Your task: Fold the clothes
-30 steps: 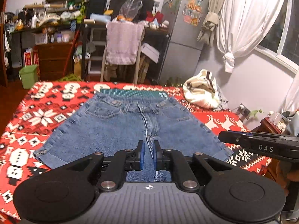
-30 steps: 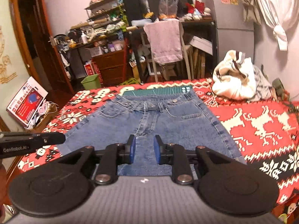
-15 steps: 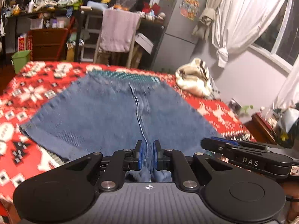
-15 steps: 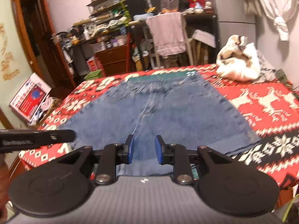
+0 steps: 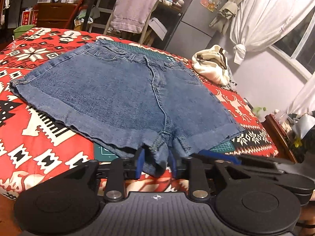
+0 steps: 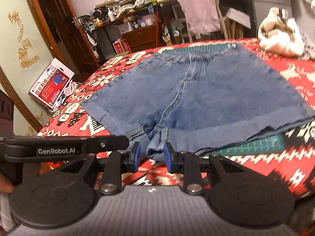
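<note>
Red blanket (image 5: 45, 118); both claws (image 5: 155, 166) (image 6: 151, 157) level, parted, straddling denim shorts (image 5: 118, 90) crotch.

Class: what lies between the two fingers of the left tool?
In the left wrist view, the crotch of the denim shorts sits between the open left tool's fingers, over the patterned red cloth.

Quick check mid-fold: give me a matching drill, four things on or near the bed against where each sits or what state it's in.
Things:
1. shorts
2. cutting mat
3. cream garment
4. pink towel

Places:
A. draped over a chair
B. bunched up beside the waistband
C. spread flat, crotch between the fingers
D. peeking out under the denim

Pairs: 1-C, 2-D, 3-B, 4-A
</note>
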